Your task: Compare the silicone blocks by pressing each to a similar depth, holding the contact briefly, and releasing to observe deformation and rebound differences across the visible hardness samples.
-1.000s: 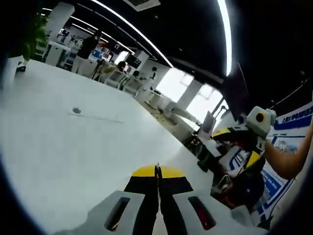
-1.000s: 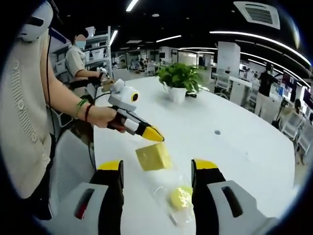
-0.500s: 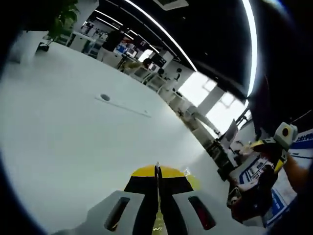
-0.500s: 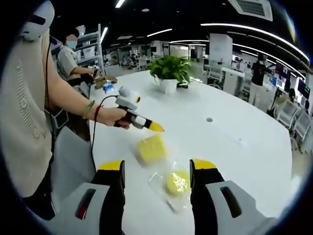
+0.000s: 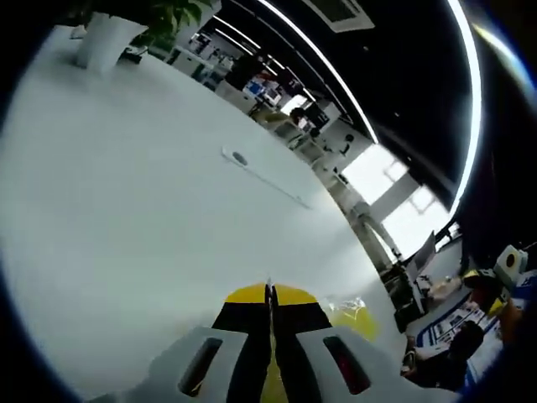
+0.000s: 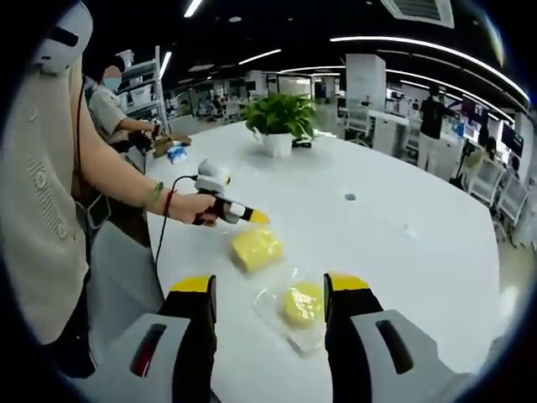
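Looks like a big open-plan office: dark ceiling with long strip lights [image 6: 394,40] and an air vent [image 6: 417,8], plus rows of desks with monitors [image 6: 506,138] in the back. There's a huge white bench [image 6: 403,252] with a potted plant [image 6: 279,117] on it, shelving [image 6: 143,84] off to one side, and people standing around further back.

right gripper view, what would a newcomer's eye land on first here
Two yellow silicone blocks on the white table: a squarish block farther out, and a rounder block in a clear bag between the open right gripper jaws. The left gripper, held in a hand, points its shut yellow tips just above the squarish block. A potted plant stands farther back on the table.
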A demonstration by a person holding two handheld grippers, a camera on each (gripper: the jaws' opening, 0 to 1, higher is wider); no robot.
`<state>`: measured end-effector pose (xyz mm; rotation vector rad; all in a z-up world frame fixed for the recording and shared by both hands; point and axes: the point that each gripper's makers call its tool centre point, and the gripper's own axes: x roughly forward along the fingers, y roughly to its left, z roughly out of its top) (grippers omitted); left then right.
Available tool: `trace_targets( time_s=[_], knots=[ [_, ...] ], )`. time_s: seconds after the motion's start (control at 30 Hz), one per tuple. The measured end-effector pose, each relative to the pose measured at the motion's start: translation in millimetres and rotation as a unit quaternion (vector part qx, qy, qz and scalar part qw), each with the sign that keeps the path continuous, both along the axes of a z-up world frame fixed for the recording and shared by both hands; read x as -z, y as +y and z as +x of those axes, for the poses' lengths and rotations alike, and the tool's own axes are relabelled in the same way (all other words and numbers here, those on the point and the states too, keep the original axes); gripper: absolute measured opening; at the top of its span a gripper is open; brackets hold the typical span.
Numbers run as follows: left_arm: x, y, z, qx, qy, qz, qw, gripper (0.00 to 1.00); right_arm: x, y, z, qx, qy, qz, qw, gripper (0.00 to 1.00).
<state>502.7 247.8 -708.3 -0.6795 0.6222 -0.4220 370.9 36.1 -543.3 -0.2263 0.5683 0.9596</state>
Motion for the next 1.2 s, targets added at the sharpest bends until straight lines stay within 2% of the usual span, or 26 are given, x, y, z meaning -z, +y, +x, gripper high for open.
trace_targets(
  time_s=[0.27,0.33,0.43,0.53,0.73,0.93,1.0,1.03,1.2],
  knots=[
    [10.6,7,-1.0,-0.008,0.009,0.015,0.9998,0.00,4.5,0,-5,0.017,0.006,0.010,0.9998,0.46],
    [12.7,8,-0.2,-0.014,0.015,0.009,0.9998,0.00,5.9,-1,-5,0.019,0.007,0.010,0.9998,0.45],
    [12.3,9,0.3,-0.001,-0.010,0.045,0.9990,0.00,6.5,0,-4,0.019,0.007,0.010,0.9998,0.45],
    [12.1,9,0.6,-0.001,-0.015,0.050,0.9987,0.03,6.8,1,-4,0.020,0.008,0.012,0.9997,0.45],
    [16.0,20,5.1,-0.006,-0.023,0.087,0.9960,0.15,9.7,4,-6,0.017,0.011,0.016,0.9997,0.45],
    [17.8,34,8.0,-0.015,-0.018,0.112,0.9934,0.25,12.6,4,-9,0.026,0.010,0.022,0.9994,0.47],
    [15.4,43,8.2,-0.022,-0.020,0.124,0.9918,0.29,12.5,3,-9,0.031,0.006,0.022,0.9992,0.47],
    [12.9,46,8.3,-0.026,-0.023,0.129,0.9910,0.32,10.0,2,-6,0.039,-0.010,0.024,0.9989,0.46],
    [-9.2,60,1.8,-0.034,-0.046,0.132,0.9896,0.34,6.9,0,-4,0.058,-0.021,0.034,0.9975,0.48]
  ],
)
